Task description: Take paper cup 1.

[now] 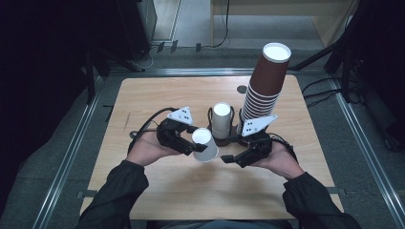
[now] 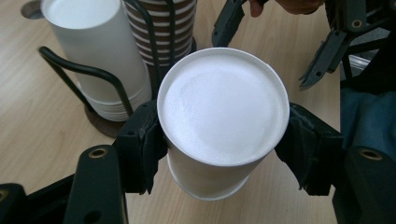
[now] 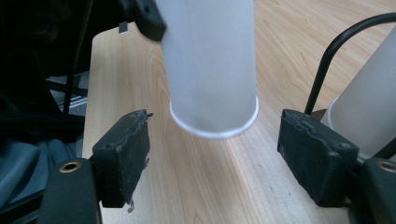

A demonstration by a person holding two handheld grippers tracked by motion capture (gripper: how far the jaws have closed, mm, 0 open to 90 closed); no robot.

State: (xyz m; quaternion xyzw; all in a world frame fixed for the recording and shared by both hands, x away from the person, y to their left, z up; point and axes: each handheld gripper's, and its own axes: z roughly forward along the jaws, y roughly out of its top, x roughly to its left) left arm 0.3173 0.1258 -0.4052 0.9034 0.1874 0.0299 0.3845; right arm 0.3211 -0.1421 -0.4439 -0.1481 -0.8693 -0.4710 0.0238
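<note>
L gripper (image 1: 199,145) pinches a white paper cup (image 1: 205,144) upside down, pads pressed on both sides of it near the closed base; the rim points down and hangs clear above the table (image 1: 157,95). In the left gripper view the cup's white base (image 2: 223,105) faces the camera, w/ the jaws at 3 and 9 o'clock of it.

R gripper (image 1: 228,158) sits just at 3 o'clock of the cup in the high view, jaws spread wide, nothing btwn the pads. In the right gripper view the cup (image 3: 210,65) hangs above and ahead of the two pads, not touching either.

At 12 o'clock of the cup, near it: short stack of white cups (image 1: 221,120) in a black wire holder (image 1: 233,125). At 1 o'clock: tall stack of brown ribbed cups (image 1: 265,83), leaning a bit to the right, white base on top.

Both hands come in from 6 o'clock, dark sleeves (image 1: 119,191).
</note>
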